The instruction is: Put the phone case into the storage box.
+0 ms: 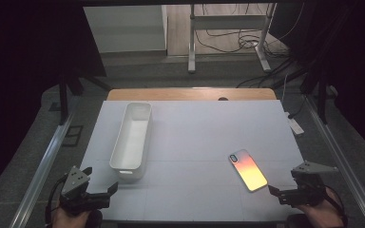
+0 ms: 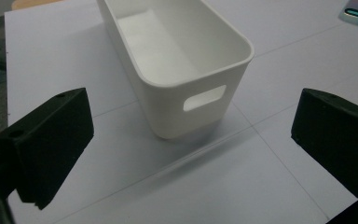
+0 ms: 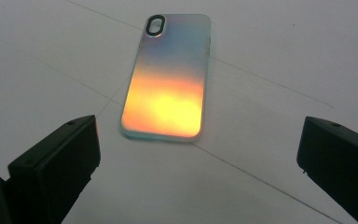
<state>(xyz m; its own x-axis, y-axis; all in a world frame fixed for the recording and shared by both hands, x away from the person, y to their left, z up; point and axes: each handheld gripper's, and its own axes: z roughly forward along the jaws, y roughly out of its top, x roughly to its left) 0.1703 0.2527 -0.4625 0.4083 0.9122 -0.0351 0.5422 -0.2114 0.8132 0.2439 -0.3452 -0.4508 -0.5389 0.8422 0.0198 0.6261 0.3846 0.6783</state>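
So both grippers sit at the near edge of the white surface [image 1: 195, 133], one at each corner. The left gripper [image 1: 100, 183] has its fingers [image 2: 51, 144] spread wide with nothing between them, pointing at the near end of a long white plastic bin [image 1: 132, 137] with a slot handle; the bin looks empty inside. The right gripper [image 1: 285, 183] is wide open too, holding nothing, with a phone case [image 1: 247, 169] in a shiny orange-to-blue gradient lying flat just ahead of it, camera cutout at the far end. Bin and case sit well apart. Further back there's a wooden table edge [image 1: 190, 93], then a metal frame [image 1: 228, 33] and cables on the floor.
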